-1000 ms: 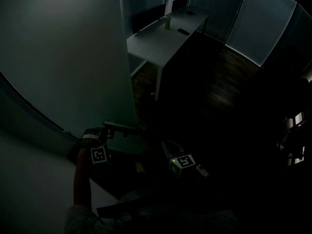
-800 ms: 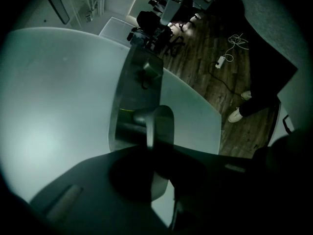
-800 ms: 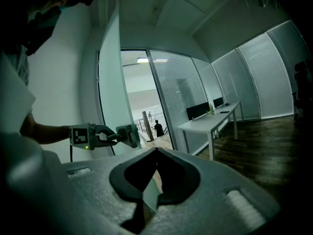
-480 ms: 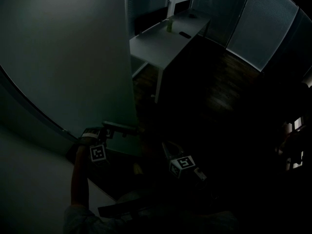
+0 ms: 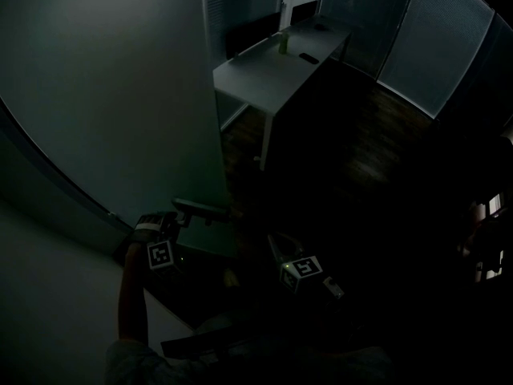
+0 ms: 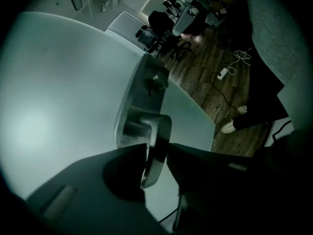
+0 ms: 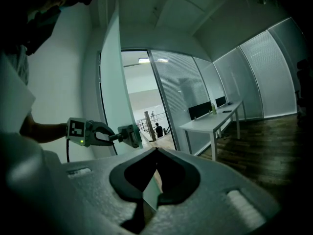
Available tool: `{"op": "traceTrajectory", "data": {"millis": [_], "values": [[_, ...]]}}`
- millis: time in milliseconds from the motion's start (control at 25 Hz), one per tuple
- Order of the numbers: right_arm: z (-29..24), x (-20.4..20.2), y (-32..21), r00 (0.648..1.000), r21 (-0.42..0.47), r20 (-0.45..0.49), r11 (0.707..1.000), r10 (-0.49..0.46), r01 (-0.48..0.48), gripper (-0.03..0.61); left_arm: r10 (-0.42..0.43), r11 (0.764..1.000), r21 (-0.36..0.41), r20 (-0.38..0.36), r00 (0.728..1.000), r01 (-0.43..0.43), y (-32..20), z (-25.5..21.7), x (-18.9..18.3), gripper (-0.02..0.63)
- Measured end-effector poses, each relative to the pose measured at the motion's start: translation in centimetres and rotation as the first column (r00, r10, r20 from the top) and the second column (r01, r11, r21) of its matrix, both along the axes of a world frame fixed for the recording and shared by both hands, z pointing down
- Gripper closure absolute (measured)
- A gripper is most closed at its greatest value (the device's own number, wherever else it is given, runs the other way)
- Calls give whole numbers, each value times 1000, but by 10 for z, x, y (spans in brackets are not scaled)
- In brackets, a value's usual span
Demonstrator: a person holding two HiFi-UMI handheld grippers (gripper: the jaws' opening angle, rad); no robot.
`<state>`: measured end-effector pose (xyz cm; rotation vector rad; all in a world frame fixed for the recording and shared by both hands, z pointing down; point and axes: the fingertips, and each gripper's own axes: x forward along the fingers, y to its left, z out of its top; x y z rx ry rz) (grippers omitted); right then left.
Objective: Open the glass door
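Note:
The frosted glass door (image 5: 120,95) stands swung open, with its free edge toward the dark room. Its metal lever handle (image 6: 161,126) sits on a plate (image 6: 142,97). My left gripper (image 6: 156,151) has the lever between its jaws, which have just been opening and are not clamped on it. In the head view the left gripper (image 5: 181,215) is at the handle (image 5: 202,209). My right gripper (image 7: 156,150) is held lower and to the right, shut and empty, and it points at the door's edge (image 7: 115,92). The right gripper view also shows the left gripper (image 7: 128,136) at the handle.
A white desk (image 5: 272,62) with a bottle (image 5: 283,42) stands beyond the door. Walls with blinds (image 5: 437,46) close off the far right. A cable and power strip (image 6: 222,72) lie on the dark wood floor near a person's shoes (image 6: 229,126). A person (image 7: 159,129) stands far off.
My left gripper stays at the handle and has barely shifted. The right gripper has not moved. The head view has drifted slightly.

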<state>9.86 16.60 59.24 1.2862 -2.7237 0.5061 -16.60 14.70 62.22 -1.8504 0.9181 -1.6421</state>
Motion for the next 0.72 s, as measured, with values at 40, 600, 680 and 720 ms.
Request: {"op": "traceTrajectory", "data": {"millis": [40, 600, 680, 720], "values": [[1, -1, 1, 1000, 0, 0, 1000, -3, 3, 577, -6, 1000, 3, -7, 1000, 6, 2, -2, 0, 480], [3, -4, 12, 1000, 4, -2, 1000, -28, 28, 577, -80, 995, 39, -270, 959, 94, 27, -32, 16, 480], [2, -5, 15, 999, 6, -1, 999, -33, 33, 577, -94, 993, 42, -309, 946, 112, 31, -36, 18, 480], [1, -5, 16, 999, 6, -2, 999, -36, 36, 577, -100, 992, 44, -330, 939, 121, 32, -38, 19, 485]]}}
